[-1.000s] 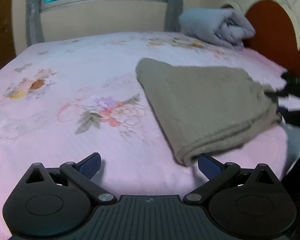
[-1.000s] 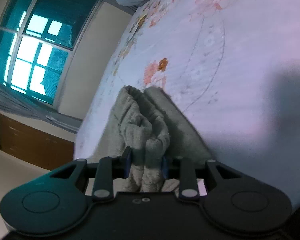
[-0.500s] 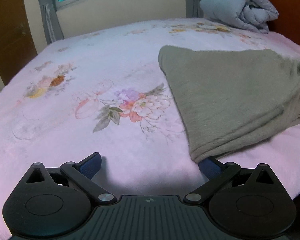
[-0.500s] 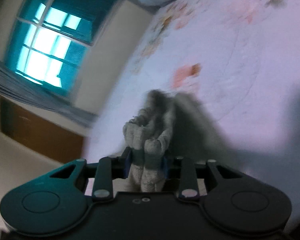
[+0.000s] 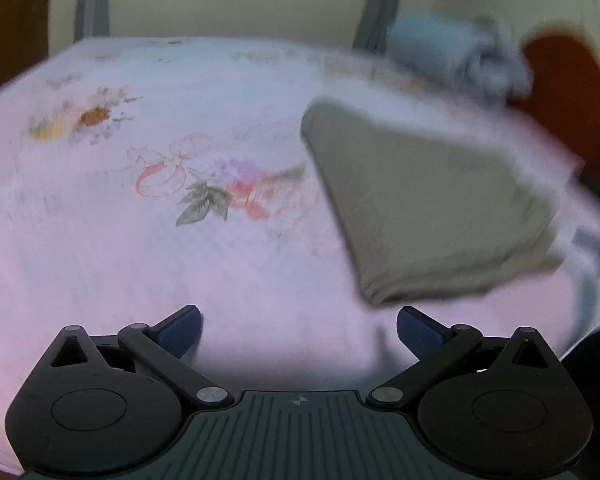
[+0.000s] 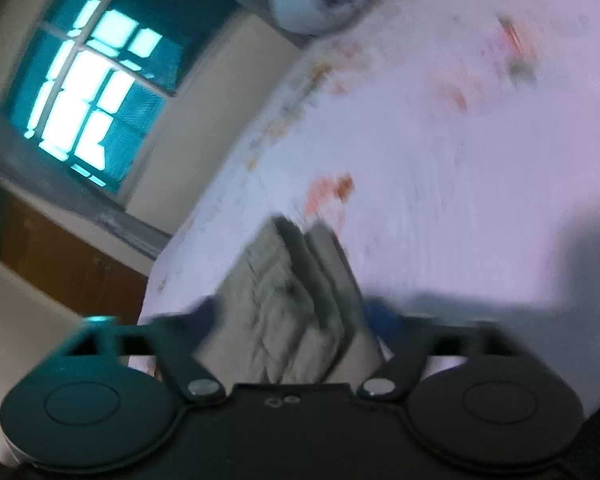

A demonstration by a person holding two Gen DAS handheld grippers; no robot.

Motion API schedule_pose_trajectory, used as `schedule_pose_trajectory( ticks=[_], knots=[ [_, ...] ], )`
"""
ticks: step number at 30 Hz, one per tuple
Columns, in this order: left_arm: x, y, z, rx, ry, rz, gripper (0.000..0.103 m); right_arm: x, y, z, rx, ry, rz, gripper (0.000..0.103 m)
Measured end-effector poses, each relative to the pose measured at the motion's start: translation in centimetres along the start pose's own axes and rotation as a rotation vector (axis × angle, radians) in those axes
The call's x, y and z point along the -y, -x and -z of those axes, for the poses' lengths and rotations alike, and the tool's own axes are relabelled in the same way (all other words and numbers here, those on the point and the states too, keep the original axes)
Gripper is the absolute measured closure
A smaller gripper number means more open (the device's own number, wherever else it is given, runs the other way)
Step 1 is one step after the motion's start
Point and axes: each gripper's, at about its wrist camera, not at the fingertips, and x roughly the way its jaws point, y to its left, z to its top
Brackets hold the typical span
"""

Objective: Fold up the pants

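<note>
- On the pink floral bedsheet (image 5: 148, 264) the pants (image 5: 428, 208) lie as a grey-green folded stack, toward the right side of the left wrist view, near the bed's edge.
- left gripper (image 5: 299, 330): jaws wide apart, nothing between them, hovering over bare sheet just short of the stack's near corner.
- right gripper (image 6: 296, 316): jaws opening, frame blurred; the stacked end of the pants (image 6: 288, 304) sits between the fingers, pads look clear of the cloth.
- Judgement: the fold looks nearly done, this is the release and set-down step.
- To do it well: let the jaws spread fully before pulling away, so no layer snags on a pad.
- Draw the right gripper straight back along its own line, not sideways, or the top layers slide and fan out.
- Keep the left gripper ready to press down or square the near corner if the stack shifts.
- Risk: thick soft fabric, edges may spring open once freed; the stack sits close to the edge of the bed.
- Rolled grey-blue blanket (image 5: 456, 60) by the headboard (image 5: 560, 92) is well apart, no interference.
</note>
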Motion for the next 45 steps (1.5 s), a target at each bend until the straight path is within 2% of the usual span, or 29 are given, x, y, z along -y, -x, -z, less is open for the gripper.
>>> schedule_pose_trajectory(
  ticks=[2, 4, 7, 11, 16, 18, 22, 24, 30, 33, 35, 37, 42, 45],
  knots=[
    [-1.0, 0.3, -0.7, 0.060, 0.097, 0.036, 0.000, 0.1, -0.2, -1.4, -0.003, 0.050, -0.009, 0.012],
    [-1.7, -0.3, -2.0, 0.098, 0.181, 0.058, 0.000, 0.4, -1.3, -2.6, -0.045, 0.048, -0.015, 0.012],
    [-1.9, -2.5, -4.1, 0.105, 0.273, 0.094, 0.000, -0.2, -2.9, -3.4, -0.089, 0.076, 0.000, 0.018],
    [-0.2, -6.6, -6.1, 0.055, 0.246, 0.112, 0.000, -1.7, -4.9, -3.2, -0.146, 0.149, 0.033, 0.017],
    [1.3, -10.3, -6.3, -0.035, 0.219, 0.175, 0.000, 0.1, -7.2, -2.7, -0.290, 0.114, 0.057, 0.012],
    [1.4, -11.2, -6.0, -0.059, 0.219, 0.212, 0.000, 1.7, -7.3, -2.3, -0.337, 0.064, -0.007, 0.011],
    [1.5, -12.3, -5.8, -0.077, 0.206, 0.250, 0.000, 4.1, -6.7, -2.5, -0.357, -0.050, -0.145, 0.008],
    [1.5, -12.9, -6.2, -0.091, 0.204, 0.273, 0.000, 4.4, -7.1, -2.7, -0.397, -0.088, -0.208, 0.008],
    [0.7, -14.6, -7.1, -0.101, 0.241, 0.316, 0.000, 2.3, -10.5, -2.4, -0.489, -0.041, -0.245, 0.008],
    [1.2, -15.0, -7.3, -0.092, 0.232, 0.296, 0.000, 1.7, -11.3, -2.3, -0.525, 0.008, -0.233, 0.016],
    [1.8, -15.0, -7.4, -0.089, 0.216, 0.267, 0.000, 1.7, -11.4, -2.5, -0.545, 0.021, -0.218, 0.035],
    [2.5, -15.1, -7.5, -0.080, 0.198, 0.235, 0.000, 2.6, -11.2, -2.8, -0.556, -0.006, -0.221, 0.044],
    [4.3, -15.3, -7.9, -0.091, 0.119, 0.155, 0.001, 2.4, -10.5, -2.5, -0.565, 0.014, -0.219, 0.050],
    [5.1, -15.2, -8.3, -0.105, 0.069, 0.137, 0.024, 1.9, -10.1, -2.4, -0.552, 0.047, -0.208, 0.056]
  ],
)
